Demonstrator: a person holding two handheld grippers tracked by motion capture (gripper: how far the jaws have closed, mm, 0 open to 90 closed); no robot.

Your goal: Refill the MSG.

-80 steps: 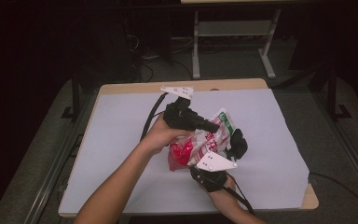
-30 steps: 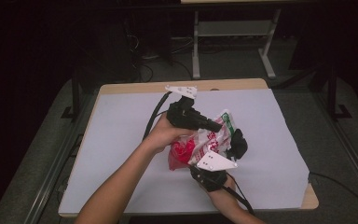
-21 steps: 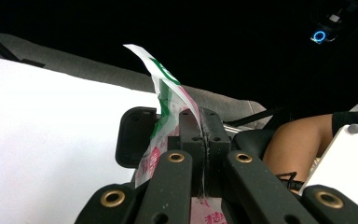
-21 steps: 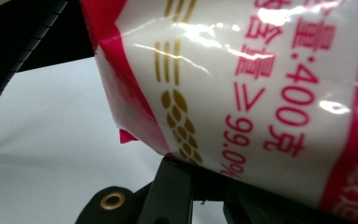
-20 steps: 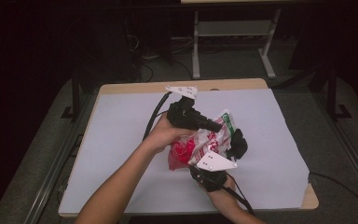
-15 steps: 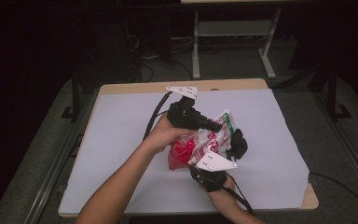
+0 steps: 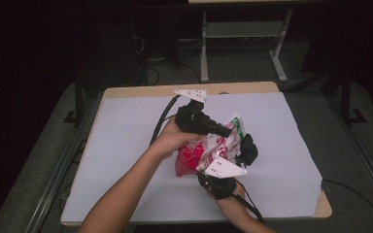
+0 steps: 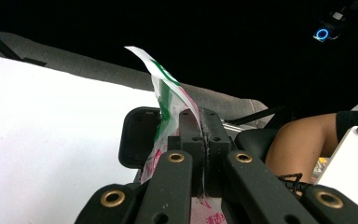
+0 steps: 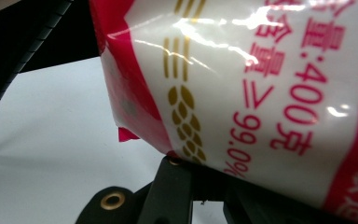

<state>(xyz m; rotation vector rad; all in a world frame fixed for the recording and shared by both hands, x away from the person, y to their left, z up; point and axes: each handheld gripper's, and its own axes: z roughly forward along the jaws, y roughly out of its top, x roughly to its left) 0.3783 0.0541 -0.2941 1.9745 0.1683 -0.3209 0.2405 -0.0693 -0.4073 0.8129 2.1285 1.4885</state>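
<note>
Both tools (image 7: 226,130) (image 7: 246,145) clamp red-white bag (image 7: 209,148); bare table (image 7: 126,145) around, nothing blocking.

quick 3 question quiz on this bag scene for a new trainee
1. True or false: the left claw is shut on the top edge of the bag.
2. Which colours show on the bag? A) red, white and green B) blue and yellow C) all black
3. What does the bag rest over: the white table or the floor?

Key:
1. True: in the left gripper view its jaws pinch the bag's thin edge.
2. A.
3. The white table; the right claw holds the bag's other side.
</note>
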